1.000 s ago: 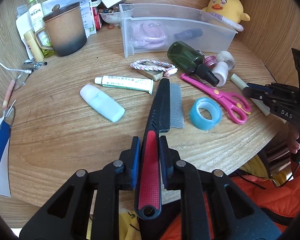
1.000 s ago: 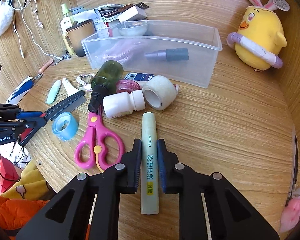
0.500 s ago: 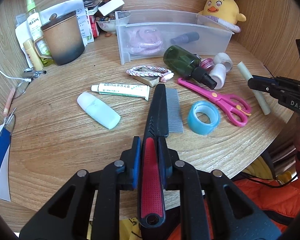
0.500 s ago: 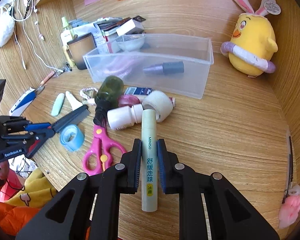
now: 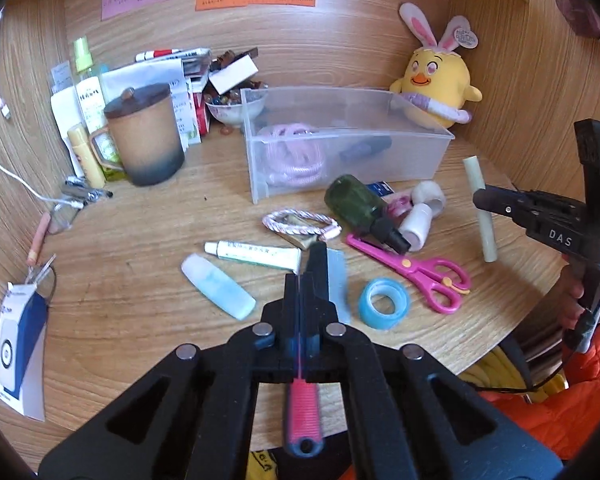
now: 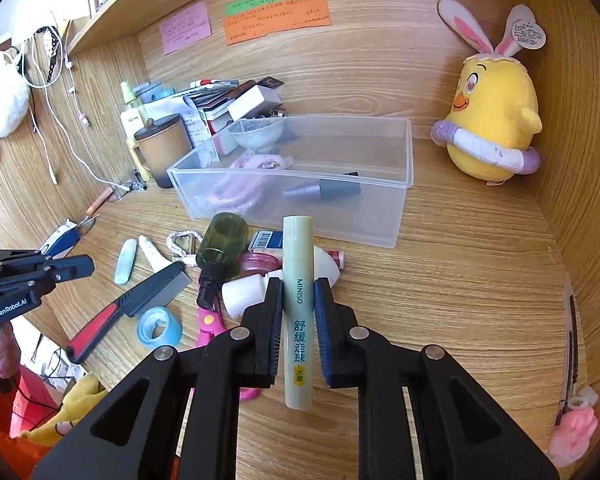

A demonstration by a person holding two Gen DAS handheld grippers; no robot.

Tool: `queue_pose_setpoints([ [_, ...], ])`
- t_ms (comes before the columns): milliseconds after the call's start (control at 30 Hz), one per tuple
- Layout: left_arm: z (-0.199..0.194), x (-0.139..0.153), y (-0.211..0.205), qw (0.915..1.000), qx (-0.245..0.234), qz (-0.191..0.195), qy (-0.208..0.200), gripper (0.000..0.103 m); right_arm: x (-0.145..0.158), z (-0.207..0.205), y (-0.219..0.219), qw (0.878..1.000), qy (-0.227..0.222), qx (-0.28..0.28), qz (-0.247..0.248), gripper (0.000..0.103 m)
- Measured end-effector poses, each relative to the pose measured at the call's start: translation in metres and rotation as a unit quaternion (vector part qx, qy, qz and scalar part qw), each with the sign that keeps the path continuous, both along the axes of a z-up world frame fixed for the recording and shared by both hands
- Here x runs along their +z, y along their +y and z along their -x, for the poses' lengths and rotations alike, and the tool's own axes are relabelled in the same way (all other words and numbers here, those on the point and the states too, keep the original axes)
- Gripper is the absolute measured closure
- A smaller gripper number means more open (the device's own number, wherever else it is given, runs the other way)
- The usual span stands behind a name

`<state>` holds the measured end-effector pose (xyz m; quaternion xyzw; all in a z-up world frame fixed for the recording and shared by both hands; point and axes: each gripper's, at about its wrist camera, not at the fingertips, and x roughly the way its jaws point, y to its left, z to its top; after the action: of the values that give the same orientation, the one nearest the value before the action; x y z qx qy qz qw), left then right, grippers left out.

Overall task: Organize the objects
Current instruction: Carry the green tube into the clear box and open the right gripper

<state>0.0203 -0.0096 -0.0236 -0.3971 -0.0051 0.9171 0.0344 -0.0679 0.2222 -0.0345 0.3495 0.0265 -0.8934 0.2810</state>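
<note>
On my right feed, the right gripper (image 6: 298, 284) is clamped on the pale green roll-on stick (image 6: 298, 248). The pads press both sides of its printed body, and its far end points toward the clear plastic bin (image 6: 404, 184) at the back of the tabletop (image 6: 440, 300). From the left camera I see that same stick (image 5: 486, 236) slanting through the right gripper (image 5: 480, 199) near the tabletop's right edge. My left gripper (image 5: 300, 280) has just been closing and its jaws now meet with nothing between them. The black comb (image 5: 320, 256) with the red handle only shows past and beneath the closed tips. The right camera confirms this: the left gripper (image 6: 82, 267) hangs apart from the comb (image 6: 156, 292), which lies flat on the tabletop with its red handle reaching the near edge. Just beside the comb's teeth sits the blue tape roll (image 5: 384, 303), with the pink scissors (image 5: 416, 270) next to it and the dark green spray bottle (image 5: 356, 204) lying on its side behind them. The bin holds a pink coiled cord and a grey-capped tube. A yellow plush chick (image 6: 492, 120) stands in the back right corner.
</note>
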Motion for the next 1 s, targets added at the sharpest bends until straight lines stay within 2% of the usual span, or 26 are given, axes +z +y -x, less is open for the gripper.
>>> queue_pose_setpoints([
  [167,-0.001,-0.014,0.005,0.9992,-0.020,0.005,-0.033,0.100,-0.001,0.003,-0.002,1.000,-0.005,0.003,0.000,0.089],
  [200,-0.001,-0.021,0.006,0.9987,-0.022,0.014,-0.044,0.096,-0.001,0.003,-0.001,1.000,-0.004,0.002,0.000,0.089],
  [300,0.000,-0.040,0.005,0.9965,-0.024,0.021,-0.077,0.094,0.004,0.004,0.001,1.000,0.000,0.001,0.010,0.089],
  [333,-0.001,-0.044,0.004,0.9965,-0.017,0.029,-0.076,0.087,0.006,0.004,0.001,1.000,0.002,0.000,0.015,0.089],
  [367,0.000,-0.048,0.003,0.9960,-0.019,0.030,-0.082,0.086,0.008,0.004,0.002,1.000,0.004,0.000,0.019,0.089],
  [433,0.004,-0.055,0.000,0.9952,-0.024,0.014,-0.094,0.085,0.012,0.005,0.002,1.000,0.009,-0.001,0.023,0.089],
  [567,0.007,-0.056,0.004,0.9958,-0.030,0.024,-0.084,0.085,0.017,0.006,0.001,0.999,0.013,-0.004,0.031,0.089],
  [733,0.010,-0.055,0.003,0.9975,-0.006,0.016,-0.068,0.086,0.021,0.010,0.000,0.999,0.014,-0.007,0.043,0.089],
  [900,-0.009,-0.023,-0.001,0.9997,0.003,0.007,-0.022,0.087,0.032,0.016,0.000,0.998,0.024,-0.009,0.057,0.089],
  [967,-0.014,-0.008,0.001,0.9999,0.004,0.015,-0.002,0.103,0.036,0.016,-0.001,0.998,0.030,-0.010,0.059,0.089],
  [1000,-0.016,0.000,0.000,0.9998,0.008,0.018,0.007,0.103,0.039,0.018,-0.002,0.998,0.033,-0.009,0.061,0.089],
])
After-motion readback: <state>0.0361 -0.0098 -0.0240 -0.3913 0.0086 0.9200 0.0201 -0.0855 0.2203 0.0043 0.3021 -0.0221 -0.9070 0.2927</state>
